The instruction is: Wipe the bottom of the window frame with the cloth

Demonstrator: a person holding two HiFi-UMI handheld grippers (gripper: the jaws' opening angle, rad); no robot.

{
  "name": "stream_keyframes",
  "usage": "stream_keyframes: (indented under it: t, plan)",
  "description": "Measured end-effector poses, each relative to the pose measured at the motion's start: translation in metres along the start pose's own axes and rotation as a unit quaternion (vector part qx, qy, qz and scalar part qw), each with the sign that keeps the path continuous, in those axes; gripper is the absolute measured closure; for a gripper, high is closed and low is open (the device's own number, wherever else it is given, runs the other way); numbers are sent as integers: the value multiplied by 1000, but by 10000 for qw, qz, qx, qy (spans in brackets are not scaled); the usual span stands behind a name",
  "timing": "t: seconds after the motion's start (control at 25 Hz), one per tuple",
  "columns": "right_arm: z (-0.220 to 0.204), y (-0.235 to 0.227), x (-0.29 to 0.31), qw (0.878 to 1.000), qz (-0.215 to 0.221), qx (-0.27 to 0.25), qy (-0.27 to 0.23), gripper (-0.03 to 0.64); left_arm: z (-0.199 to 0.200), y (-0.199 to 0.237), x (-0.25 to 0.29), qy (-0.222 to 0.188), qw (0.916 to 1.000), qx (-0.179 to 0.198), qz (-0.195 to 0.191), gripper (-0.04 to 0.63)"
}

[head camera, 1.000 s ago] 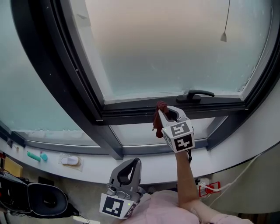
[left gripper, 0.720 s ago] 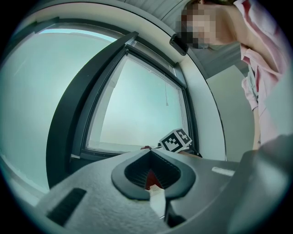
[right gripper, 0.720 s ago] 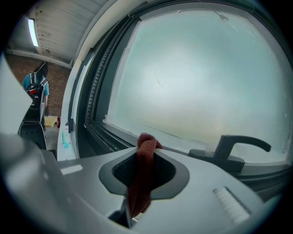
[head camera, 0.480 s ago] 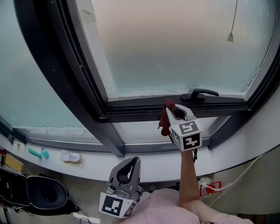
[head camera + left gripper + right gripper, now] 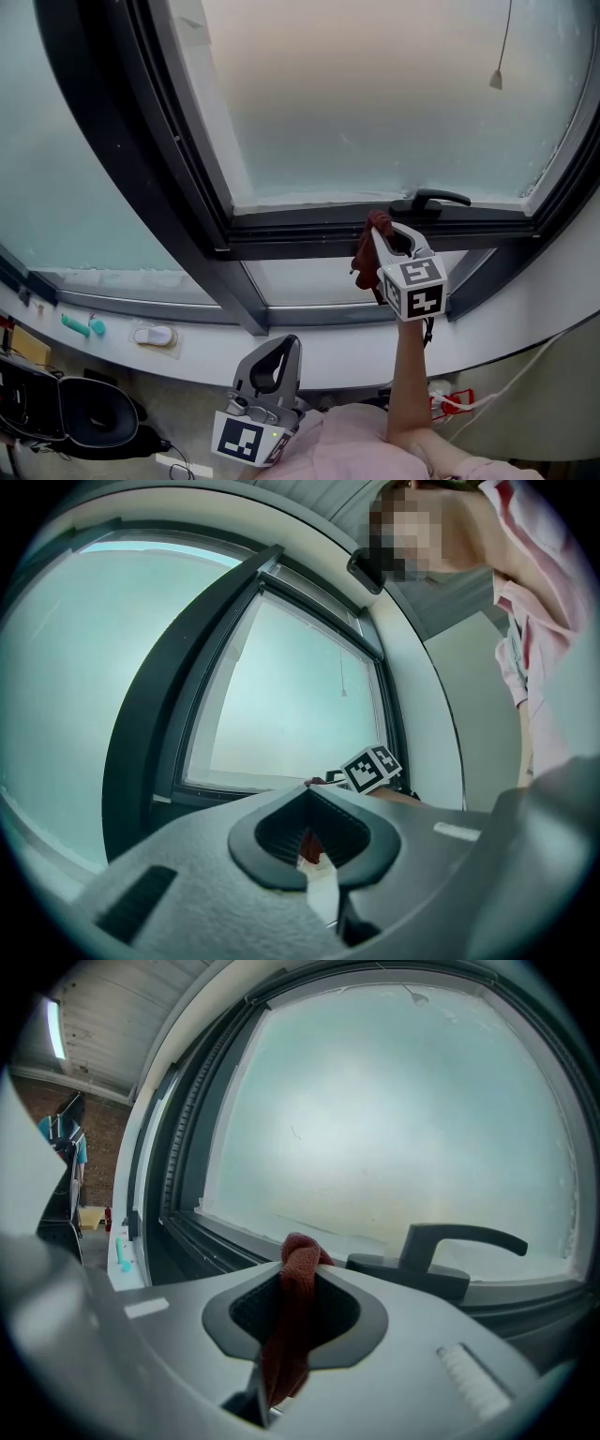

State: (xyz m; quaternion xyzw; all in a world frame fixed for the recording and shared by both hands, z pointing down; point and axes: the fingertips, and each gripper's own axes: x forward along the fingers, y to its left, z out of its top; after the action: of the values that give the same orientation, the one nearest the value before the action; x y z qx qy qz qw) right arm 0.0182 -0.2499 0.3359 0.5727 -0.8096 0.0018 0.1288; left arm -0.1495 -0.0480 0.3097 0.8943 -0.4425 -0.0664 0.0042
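My right gripper [image 5: 379, 225] is shut on a dark red cloth [image 5: 367, 253], which hangs down on its left side. The cloth's top touches the dark bottom rail of the window frame [image 5: 309, 236], just left of the black window handle [image 5: 429, 201]. In the right gripper view the cloth [image 5: 292, 1316] bunches up between the jaws, with the handle [image 5: 450, 1241] close on the right and the frame rail [image 5: 216, 1241] running off left. My left gripper [image 5: 281, 349] is held low near the person's body, shut and empty; in the left gripper view its jaws meet [image 5: 314, 794].
A white sill [image 5: 216, 347] runs below the frame, with a small white object [image 5: 154, 336] and a teal item [image 5: 82, 325] at the left. A blind cord pull [image 5: 495, 81] hangs upper right. A dark bag [image 5: 84, 417] sits bottom left, red-and-white cabling [image 5: 445, 403] bottom right.
The right gripper and cloth have slid to the right along the bottom rail, closer to the handle. The left gripper has stayed in place.
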Motion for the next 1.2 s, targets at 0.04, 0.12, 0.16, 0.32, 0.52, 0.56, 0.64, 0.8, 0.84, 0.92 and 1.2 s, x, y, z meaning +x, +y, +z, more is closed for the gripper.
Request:
stream_keyframes:
  t: [0.04, 0.12, 0.16, 0.32, 0.52, 0.56, 0.64, 0.8, 0.84, 0.92, 1.2]
  plan:
    - [-1, -1, -1, 10000, -18, 5, 4, 555, 0, -1, 0, -14, 10000, -3, -9, 595]
    - [-2, -4, -2, 10000, -52, 17, 6, 555, 1, -1, 0, -25, 10000, -11, -34, 595]
    - [-2, -6, -2, 10000, -72, 22, 5, 555, 1, -2, -1, -18, 10000, -10, -41, 595]
    - [-4, -14, -5, 9999, -157, 55, 3, 555, 1, -2, -1, 2, 10000, 39, -19, 595]
    - [-7, -24, -10, 9996, -256, 131, -11, 555, 1, -4, -2, -8, 10000, 54, -18, 595]
    - [-8, -26, -11, 9995, -274, 145, -13, 555, 2, -5, -3, -15, 10000, 59, -18, 595]
    - [-9, -30, -13, 9994, -310, 178, -19, 555, 2, -5, -3, -13, 10000, 64, -14, 595]
    - [-11, -37, -16, 9990, -377, 222, -47, 555, 0, -7, -4, 4, 10000, 60, 11, 595]
    - [-11, -39, -17, 9989, -397, 223, -52, 555, 0, -7, -4, -9, 10000, 59, 20, 595]
    - [-13, -44, -19, 9987, -446, 233, -55, 555, 0, -8, -4, -24, 10000, 64, 33, 595]
    - [-15, -55, -23, 9978, -565, 336, -57, 555, 1, -7, -4, -15, 10000, 70, 66, 595]
